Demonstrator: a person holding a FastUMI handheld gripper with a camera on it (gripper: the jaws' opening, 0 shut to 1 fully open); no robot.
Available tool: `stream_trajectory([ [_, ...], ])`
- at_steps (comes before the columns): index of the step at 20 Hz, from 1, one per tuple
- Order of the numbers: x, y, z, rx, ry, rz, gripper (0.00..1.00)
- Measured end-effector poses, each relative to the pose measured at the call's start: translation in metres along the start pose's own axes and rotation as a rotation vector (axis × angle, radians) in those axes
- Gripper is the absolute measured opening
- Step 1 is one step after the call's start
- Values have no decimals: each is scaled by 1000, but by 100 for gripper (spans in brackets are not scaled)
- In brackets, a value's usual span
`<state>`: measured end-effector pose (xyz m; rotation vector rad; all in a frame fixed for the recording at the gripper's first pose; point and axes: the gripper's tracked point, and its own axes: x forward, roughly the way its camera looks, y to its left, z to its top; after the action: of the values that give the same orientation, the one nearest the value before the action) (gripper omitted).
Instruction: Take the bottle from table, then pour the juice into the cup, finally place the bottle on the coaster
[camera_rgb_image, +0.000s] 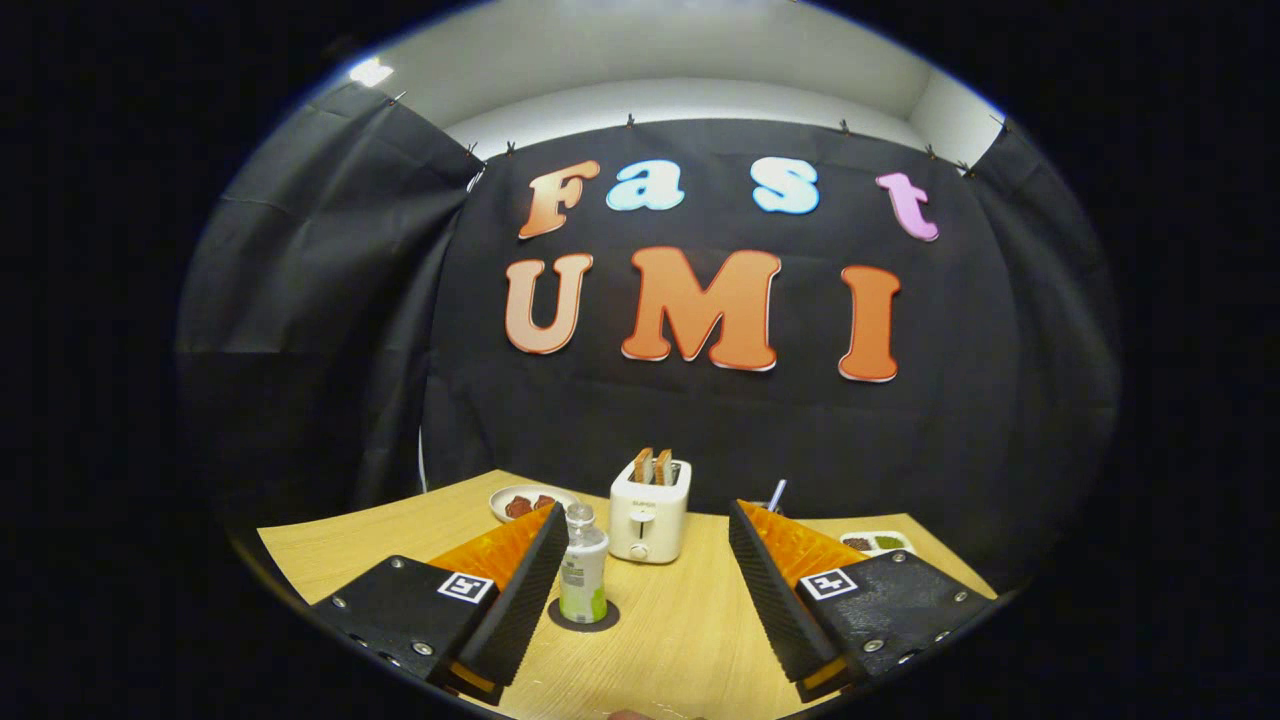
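Bottle upright on coaster; gripper gapes.

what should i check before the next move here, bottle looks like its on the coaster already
1. Bottle upright: ok.
2. Bottle on the coaster: ok, its base sits inside the dark disc.
3. Gripper released: ok, jaws wide open, though the left finger is close beside the bottle; contact cannot tell.
4. Bottle cap on: ok.
5. Juice in the cup: cannot tell.
6. Retreat path: ok, the toaster stands beyond the bottle, bare table between the jaws.
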<state>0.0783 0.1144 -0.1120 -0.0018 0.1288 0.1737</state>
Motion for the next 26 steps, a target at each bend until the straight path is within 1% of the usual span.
stream_trajectory([
  [4,-33,-30,33,20,-40,-54,96],
  [7,-47,-46,49,20,-67,-69,96],
  [11,-61,-66,68,17,-127,-108,96],
  [17,-75,-78,88,24,-182,-125,96],
  [22,-81,-77,103,48,-233,-118,96],
  [24,-84,-88,114,45,-281,-152,96],
  [26,-84,-94,116,32,-291,-175,95],
])
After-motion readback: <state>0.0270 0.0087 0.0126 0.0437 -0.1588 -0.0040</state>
